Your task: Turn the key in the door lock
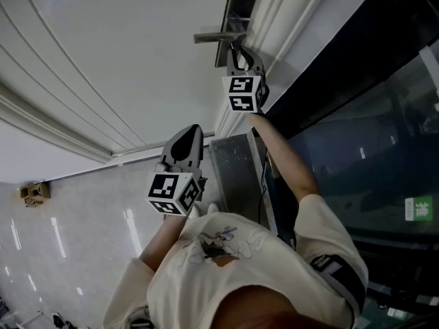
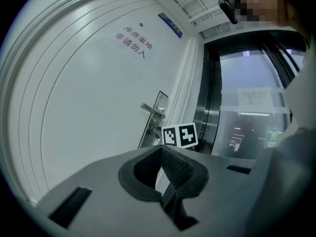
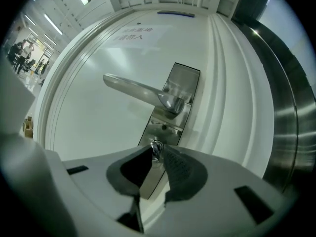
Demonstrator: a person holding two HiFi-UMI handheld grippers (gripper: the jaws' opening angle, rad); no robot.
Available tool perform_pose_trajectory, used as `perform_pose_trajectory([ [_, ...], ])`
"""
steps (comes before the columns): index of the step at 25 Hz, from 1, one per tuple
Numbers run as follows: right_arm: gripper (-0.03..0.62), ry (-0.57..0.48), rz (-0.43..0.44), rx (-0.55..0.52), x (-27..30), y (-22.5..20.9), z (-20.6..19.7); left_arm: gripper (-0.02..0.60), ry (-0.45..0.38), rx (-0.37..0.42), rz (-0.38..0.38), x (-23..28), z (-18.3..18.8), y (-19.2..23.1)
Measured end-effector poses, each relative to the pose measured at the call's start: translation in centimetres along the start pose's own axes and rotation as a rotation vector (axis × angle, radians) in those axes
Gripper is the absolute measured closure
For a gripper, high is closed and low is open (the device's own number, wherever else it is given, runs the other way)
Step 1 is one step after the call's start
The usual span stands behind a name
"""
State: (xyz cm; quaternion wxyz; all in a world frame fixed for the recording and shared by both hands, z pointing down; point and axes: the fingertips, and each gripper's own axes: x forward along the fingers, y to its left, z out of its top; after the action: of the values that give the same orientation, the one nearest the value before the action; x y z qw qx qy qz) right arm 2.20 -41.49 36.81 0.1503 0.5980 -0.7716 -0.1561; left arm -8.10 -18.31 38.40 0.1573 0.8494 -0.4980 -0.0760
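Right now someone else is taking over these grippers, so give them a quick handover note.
Right gripper: up at the lock plate, below the door handle, jaws closed on the key that sticks out of the plate.
Left gripper: shut, empty, held back from the door.
Done: key reached and gripped.
Left: turn the key. Whether it has been turned at all cannot be told.

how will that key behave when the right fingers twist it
The key looks small, metal and shiny, so probably stiff but slippery; the ribbed fingers should help. It sits in the lock plate below the handle, so likely it turns in place rather than moving freely.
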Motion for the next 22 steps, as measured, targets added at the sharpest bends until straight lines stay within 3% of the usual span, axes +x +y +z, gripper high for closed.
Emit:
perform_pose_trajectory([
  [5, 0.569, -0.005, -0.014, -0.046, 0.4, 0.5, 0.0, 0.575, -0.02, -0.006, -0.005, 0.8, 0.8, -0.1],
  [10, 0.577, 0.01, -0.024, 0.025, 0.6, 0.3, 0.0, 0.576, -0.026, -0.01, -0.007, 0.8, 1.0, 0.0],
  [13, 0.577, 0.025, -0.008, 0.162, 0.6, 0.1, -0.1, 0.575, -0.029, -0.011, -0.005, 0.7, 1.0, 0.0],
  [22, 0.577, 0.026, 0.079, 0.748, 0.5, -0.6, -0.8, 0.575, -0.023, -0.007, -0.018, 0.3, 0.8, -0.9],
])
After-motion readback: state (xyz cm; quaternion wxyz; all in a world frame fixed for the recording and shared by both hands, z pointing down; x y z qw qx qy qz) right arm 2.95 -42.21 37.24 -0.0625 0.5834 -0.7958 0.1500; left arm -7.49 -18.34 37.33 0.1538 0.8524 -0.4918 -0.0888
